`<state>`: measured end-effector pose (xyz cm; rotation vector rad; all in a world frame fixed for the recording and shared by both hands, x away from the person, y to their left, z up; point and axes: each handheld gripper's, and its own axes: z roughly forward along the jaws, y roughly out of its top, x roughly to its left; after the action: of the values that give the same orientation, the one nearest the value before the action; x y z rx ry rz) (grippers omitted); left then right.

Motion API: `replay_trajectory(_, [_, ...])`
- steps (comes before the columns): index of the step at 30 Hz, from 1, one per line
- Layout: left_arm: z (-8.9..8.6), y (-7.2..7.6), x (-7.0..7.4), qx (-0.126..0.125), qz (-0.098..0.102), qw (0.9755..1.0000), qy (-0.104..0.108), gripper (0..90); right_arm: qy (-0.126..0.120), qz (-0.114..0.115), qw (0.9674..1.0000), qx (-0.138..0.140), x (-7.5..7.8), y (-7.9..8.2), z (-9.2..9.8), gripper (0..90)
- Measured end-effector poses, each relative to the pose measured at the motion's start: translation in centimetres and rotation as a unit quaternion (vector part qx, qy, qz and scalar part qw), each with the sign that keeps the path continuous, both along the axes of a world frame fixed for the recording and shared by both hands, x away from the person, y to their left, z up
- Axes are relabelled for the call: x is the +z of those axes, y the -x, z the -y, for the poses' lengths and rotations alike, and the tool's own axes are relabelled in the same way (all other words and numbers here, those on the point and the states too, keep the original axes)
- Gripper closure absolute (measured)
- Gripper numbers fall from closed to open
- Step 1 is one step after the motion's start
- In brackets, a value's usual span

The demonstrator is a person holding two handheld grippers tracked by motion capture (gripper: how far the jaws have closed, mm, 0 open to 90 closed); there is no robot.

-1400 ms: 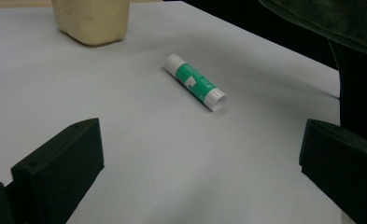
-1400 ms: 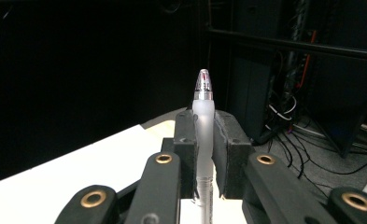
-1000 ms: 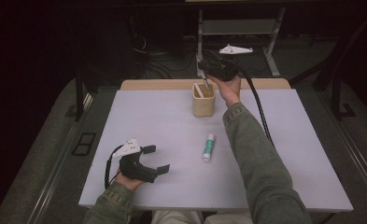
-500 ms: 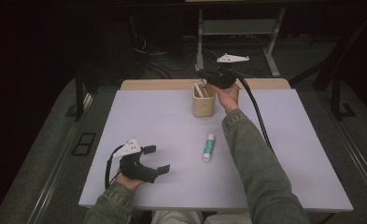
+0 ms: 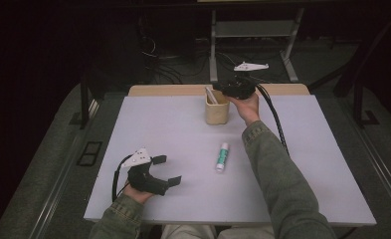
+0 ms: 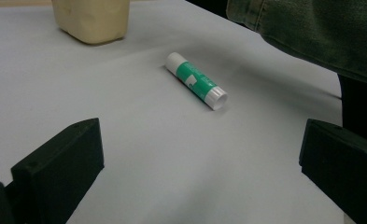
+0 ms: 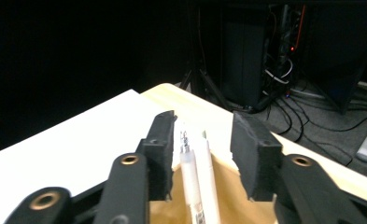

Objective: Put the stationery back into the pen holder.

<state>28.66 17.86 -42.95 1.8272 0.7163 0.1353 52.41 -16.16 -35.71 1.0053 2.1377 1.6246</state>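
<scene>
Moved: right gripper (image 5: 222, 91) lowered over cup (image 5: 216, 110), jaws just opened, releasing 2 pens (image 7: 197, 179). Left gripper (image 5: 164, 170) wide, idle. Next, likely: glue stick (image 5: 223, 156), 6 o'clock of cup.

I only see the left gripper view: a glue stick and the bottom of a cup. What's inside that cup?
Observer: Two white pens stand in the cup.
Operator: Where's the other hand-held gripper?
Observer: The right hand-held gripper is above the cup. Its jaws have just been opening, and the pens stand between them, not squeezed.
Operator: And where is mine?
Observer: The left hand-held gripper sits near the front left corner of the table.
</scene>
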Motion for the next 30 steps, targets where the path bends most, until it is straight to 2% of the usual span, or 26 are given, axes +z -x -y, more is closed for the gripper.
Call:
replay_trajectory(5, [0.0,0.0,0.0,0.0,-0.001,1.0,-0.003,0.0,0.003,-0.003,1.0,0.003,0.3,0.9,0.6,43.5])
replay_trajectory(8, [0.0,0.0,0.0,-0.001,0.0,1.0,-0.007,0.0,0.015,-0.023,0.9996,-0.001,0.6,1.5,1.0,32.2])
replay_trajectory(11, [0.0,0.0,-0.1,-0.003,0.0,0.9999,-0.01,0.0,0.028,-0.043,0.9987,0.002,0.9,1.9,1.4,15.8])
replay_trajectory(13, [0.1,0.0,-0.1,-0.002,0.0,0.9999,-0.01,0.0,0.031,-0.052,0.9981,0.006,1.0,2.2,1.6,10.7])
replay_trajectory(14, [0.1,0.0,-0.1,-0.001,-0.001,1.0,-0.009,0.0,0.035,-0.055,0.9978,0.008,1.1,2.5,1.8,10.6])
replay_trajectory(16, [0.1,0.0,-0.1,-0.001,-0.003,1.0,-0.008,0.0,0.062,-0.061,0.9962,0.0,1.3,2.9,1.9,0.9])
replay_trajectory(20, [0.2,-0.1,-0.2,0.0,-0.004,0.9999,-0.011,0.0,0.067,-0.078,0.9947,0.009,1.7,4.1,2.7,0.1])
replay_trajectory(25, [0.2,0.0,-0.2,0.0,-0.004,0.9999,-0.015,0.0,0.07,-0.074,0.9948,0.007,2.1,5.4,3.7,0.2])
replay_trajectory(30, [0.2,0.0,-0.2,0.001,-0.005,0.9999,-0.011,0.0,0.076,-0.072,0.9944,0.016,2.3,7.0,4.7,0.2])
